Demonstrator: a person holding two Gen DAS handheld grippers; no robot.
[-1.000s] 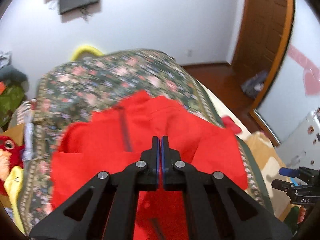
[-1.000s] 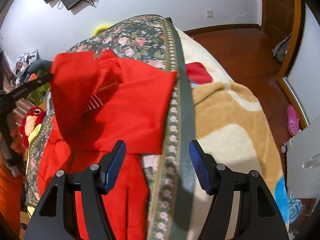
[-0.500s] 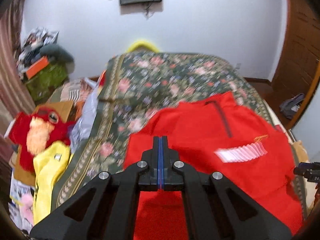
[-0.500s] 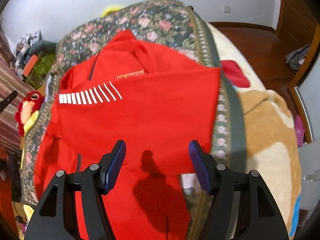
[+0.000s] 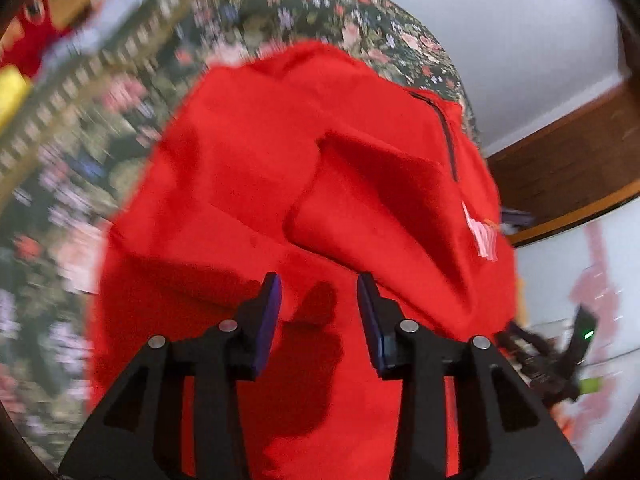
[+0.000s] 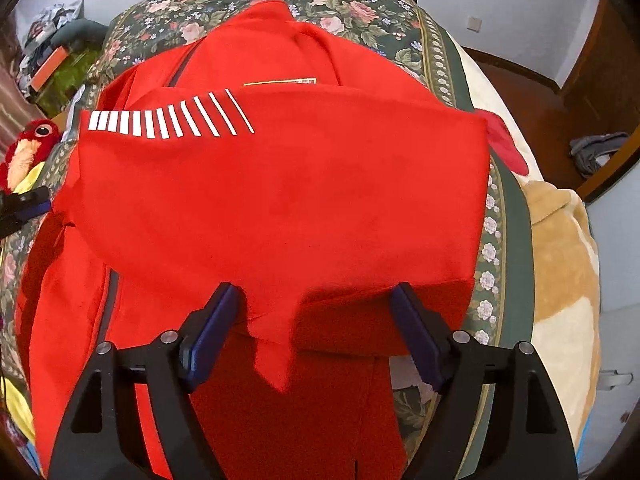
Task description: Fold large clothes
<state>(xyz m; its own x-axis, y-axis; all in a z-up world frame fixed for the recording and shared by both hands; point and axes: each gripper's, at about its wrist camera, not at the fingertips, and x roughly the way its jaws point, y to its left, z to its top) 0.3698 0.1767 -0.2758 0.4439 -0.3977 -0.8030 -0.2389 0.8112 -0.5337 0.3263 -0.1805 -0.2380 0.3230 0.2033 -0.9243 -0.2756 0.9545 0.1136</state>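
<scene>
A large red jacket (image 6: 280, 200) with white stripes and a dark zip lies on the floral bedspread (image 6: 360, 4), one side folded across its body. My right gripper (image 6: 316, 300) is open and empty, just above the near edge of the folded part. In the left wrist view the same red jacket (image 5: 280, 184) fills the middle, with a raised fold near the zip. My left gripper (image 5: 318, 292) is open and empty, hovering over the jacket's near part. The left view is motion-blurred.
A tan and cream blanket (image 6: 560, 280) lies at the bed's right. A small red cloth (image 6: 504, 148) sits by the jacket's right edge. A red plush toy (image 6: 28, 148) and clutter lie left of the bed. A wooden door (image 5: 560, 160) stands at right.
My left gripper has opened and let go of the jacket, and has swung over it. The right gripper stays open and has come closer to the folded part's near edge.
</scene>
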